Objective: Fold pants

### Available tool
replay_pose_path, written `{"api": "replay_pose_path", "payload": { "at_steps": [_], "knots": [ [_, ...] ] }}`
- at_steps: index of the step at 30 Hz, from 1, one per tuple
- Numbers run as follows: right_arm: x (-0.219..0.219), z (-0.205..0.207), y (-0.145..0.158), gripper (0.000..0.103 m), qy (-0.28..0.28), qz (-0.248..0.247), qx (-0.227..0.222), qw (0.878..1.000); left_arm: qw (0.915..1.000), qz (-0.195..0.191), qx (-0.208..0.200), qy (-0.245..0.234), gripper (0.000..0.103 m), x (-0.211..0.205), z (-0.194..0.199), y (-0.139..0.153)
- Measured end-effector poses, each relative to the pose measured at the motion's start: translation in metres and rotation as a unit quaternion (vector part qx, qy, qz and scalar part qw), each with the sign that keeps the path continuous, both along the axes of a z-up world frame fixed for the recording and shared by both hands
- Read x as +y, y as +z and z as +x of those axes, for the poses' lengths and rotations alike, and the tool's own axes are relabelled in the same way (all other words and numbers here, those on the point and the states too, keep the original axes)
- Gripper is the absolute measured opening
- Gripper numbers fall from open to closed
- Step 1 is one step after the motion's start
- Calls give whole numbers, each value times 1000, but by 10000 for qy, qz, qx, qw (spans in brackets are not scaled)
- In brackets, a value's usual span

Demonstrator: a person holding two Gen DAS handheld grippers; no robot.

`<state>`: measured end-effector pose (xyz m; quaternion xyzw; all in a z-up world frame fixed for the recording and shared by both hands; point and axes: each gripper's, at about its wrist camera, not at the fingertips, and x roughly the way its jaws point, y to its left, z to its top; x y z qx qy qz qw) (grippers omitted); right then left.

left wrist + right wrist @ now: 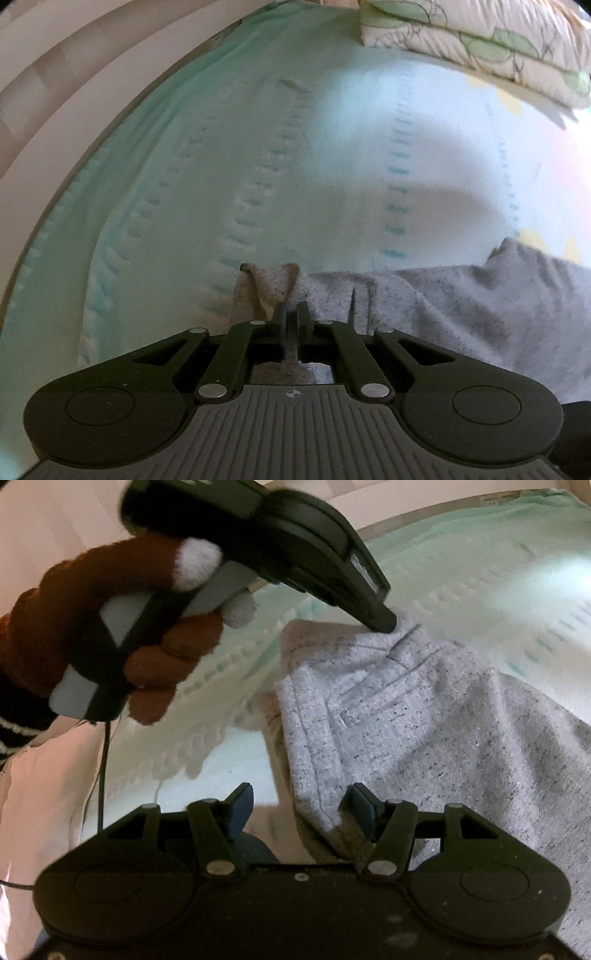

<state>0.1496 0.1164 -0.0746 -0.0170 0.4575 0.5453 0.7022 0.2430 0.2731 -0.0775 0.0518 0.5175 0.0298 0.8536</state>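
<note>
My right claw (301, 812) is spread wide, its blue pads (364, 806) standing apart on either side of a hanging corner of the grey pants (424, 731). The right-hand pad sits just beside the cloth edge; the left-hand pad is clear of it. I cannot tell whether that right pad actually touches the fabric.

My left claw (291, 314) is pressed together, pinching a fold of the pants (461, 306) near their seamed edge. A small loop of the fabric (273, 280) rises just past its fingertips. From the right wrist view, the same left claw (384, 622) comes down from above with its tip biting into the upper edge of the pants beside a row of stitched lines. My left hand (129, 638), in a brown knitted glove with white fingertips, wraps the grip of that tool.

The pants lie rumpled on the bed, spreading off to the right over a mint green bedspread (258, 155) with rows of stitched dashes. Farther off, at the head of the bed, a pillow (480, 44) with a green leaf pattern rests on the bedspread. A pale wall (55, 55) runs beside the bed on the left.
</note>
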Motion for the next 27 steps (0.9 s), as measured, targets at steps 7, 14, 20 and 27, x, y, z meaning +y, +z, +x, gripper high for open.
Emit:
{"api": "replay_pose_path", "payload": {
  "at_steps": [7, 14, 20, 27],
  "knots": [
    [-4, -1, -4, 62, -98, 20, 57, 9999, 9970, 699, 129, -306, 5, -27, 15, -5],
    [-4, 0, -5, 62, -155, 43, 79, 9998, 9934, 987, 411, -407, 4, -34, 25, -23],
    [-13, -3, -4, 62, -221, 22, 38, 9997, 9866, -253, -383, 1565, 0, 59, 13, 0],
    [-30, 0, -2, 62, -612, 112, -165, 9979, 9778, -489, -134, 2035, 0, 105, -20, -12]
  ]
}}
